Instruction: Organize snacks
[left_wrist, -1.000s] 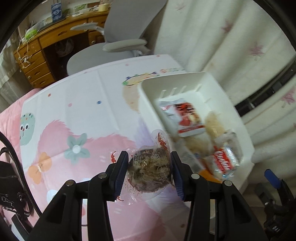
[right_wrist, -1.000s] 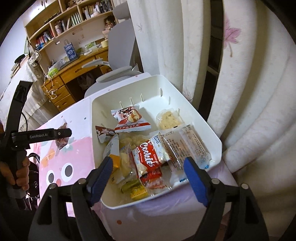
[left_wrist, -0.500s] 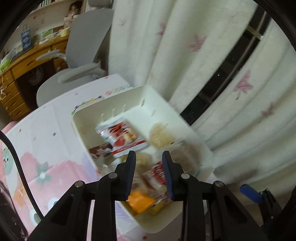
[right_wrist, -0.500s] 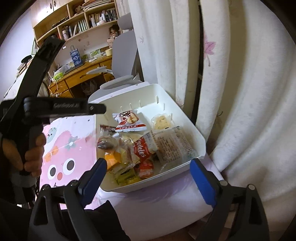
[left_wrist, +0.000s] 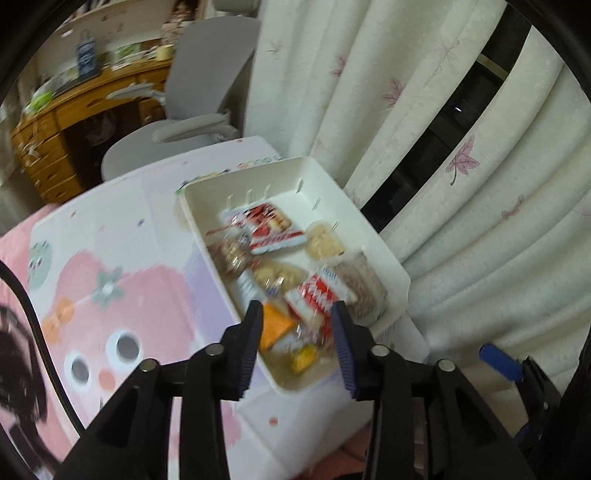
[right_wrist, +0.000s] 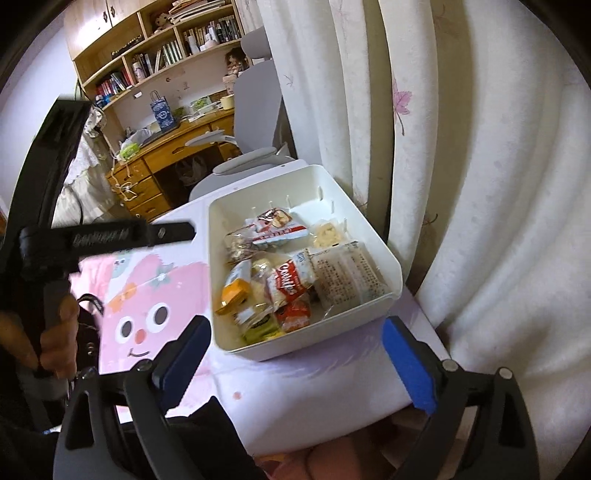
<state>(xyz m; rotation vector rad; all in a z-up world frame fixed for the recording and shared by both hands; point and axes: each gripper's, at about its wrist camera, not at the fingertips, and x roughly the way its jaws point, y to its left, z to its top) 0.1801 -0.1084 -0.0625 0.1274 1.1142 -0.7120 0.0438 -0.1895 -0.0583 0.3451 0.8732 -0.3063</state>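
A white bin (left_wrist: 388, 258) (right_wrist: 376, 240) full of wrapped snacks stands at the table's right edge by the curtain. A brown round snack in clear wrap (left_wrist: 231, 254) (right_wrist: 240, 247) lies in the bin by its left wall. A red cookie pack (left_wrist: 314, 299) (right_wrist: 290, 284) lies in the middle. My left gripper (left_wrist: 297, 341) is open and empty, above the bin's near end. Its body shows in the right wrist view (right_wrist: 110, 236). My right gripper (right_wrist: 295, 360) is wide open and empty, in front of the bin's near wall.
The table wears a pink cartoon cloth (left_wrist: 122, 295) (right_wrist: 147, 295). A grey office chair (left_wrist: 192, 122) (right_wrist: 251, 110) and a wooden desk (left_wrist: 55, 129) (right_wrist: 159, 155) stand beyond the table. White curtains (left_wrist: 461, 184) (right_wrist: 480, 184) hang close on the right.
My left gripper carried the brown snack over the bin, let it go into the bin, and pulled back. My right gripper backed away a little and stayed open.
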